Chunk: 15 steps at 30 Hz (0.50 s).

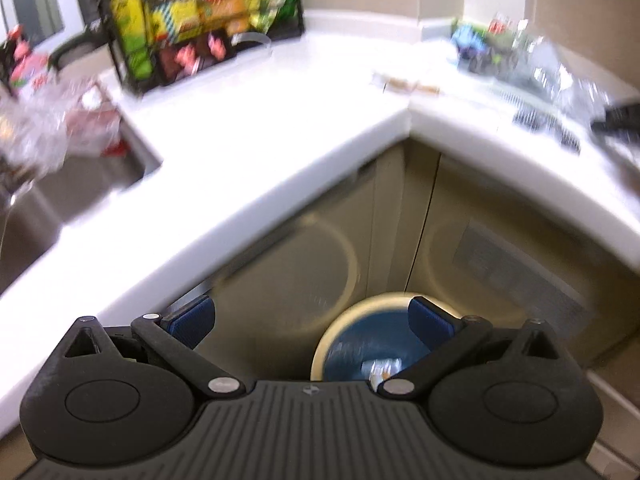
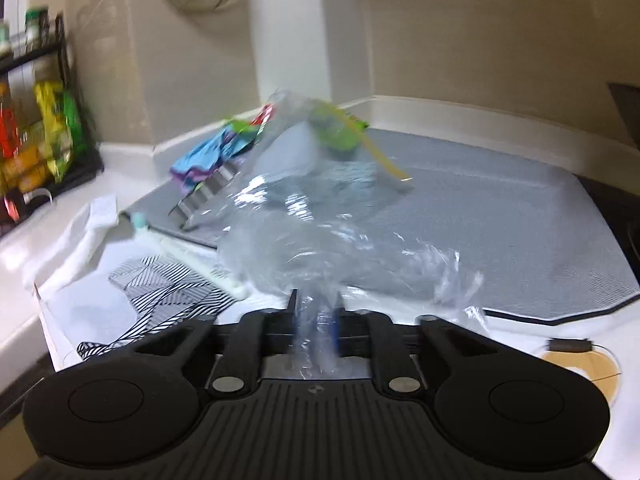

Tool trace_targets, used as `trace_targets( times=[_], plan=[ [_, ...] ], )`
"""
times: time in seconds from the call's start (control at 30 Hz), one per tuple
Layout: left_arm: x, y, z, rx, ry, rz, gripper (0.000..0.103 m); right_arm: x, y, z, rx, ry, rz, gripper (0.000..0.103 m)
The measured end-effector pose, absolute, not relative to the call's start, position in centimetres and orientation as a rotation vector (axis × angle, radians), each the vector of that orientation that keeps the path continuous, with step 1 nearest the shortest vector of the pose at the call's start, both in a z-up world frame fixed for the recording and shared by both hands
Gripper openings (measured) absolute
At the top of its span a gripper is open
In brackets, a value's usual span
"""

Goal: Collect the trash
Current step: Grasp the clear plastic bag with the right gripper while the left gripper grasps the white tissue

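A crumpled clear plastic bag (image 2: 320,220) is pinched at one end, its bulk billowing over the grey mat (blurred), while down on the floor the round cream-rimmed bin (image 1: 360,344) stands open, scraps inside.

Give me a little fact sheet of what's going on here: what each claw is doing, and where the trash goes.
place: white kitchen counter, corner section
left gripper: open, empty, above the bin
bin: on the floor below the counter corner, blue liner, some scraps inside
right gripper: shut on clear plastic bag
bag position: over the grey mat
image quality: blurred
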State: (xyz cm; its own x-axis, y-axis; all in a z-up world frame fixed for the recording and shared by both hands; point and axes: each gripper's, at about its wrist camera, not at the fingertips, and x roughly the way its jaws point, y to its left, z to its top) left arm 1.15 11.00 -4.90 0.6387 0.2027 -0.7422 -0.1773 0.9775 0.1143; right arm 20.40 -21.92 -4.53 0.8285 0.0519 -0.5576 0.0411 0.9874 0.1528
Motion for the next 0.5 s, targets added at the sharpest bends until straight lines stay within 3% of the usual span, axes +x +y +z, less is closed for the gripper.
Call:
trace_targets(
  times=[0.5],
  plan=[
    [14.2,6.3,0.3,0.058,0.622,0.111,0.103,20.0,-30.2,-6.2,0.541,0.596,0.037,0.012]
  ],
)
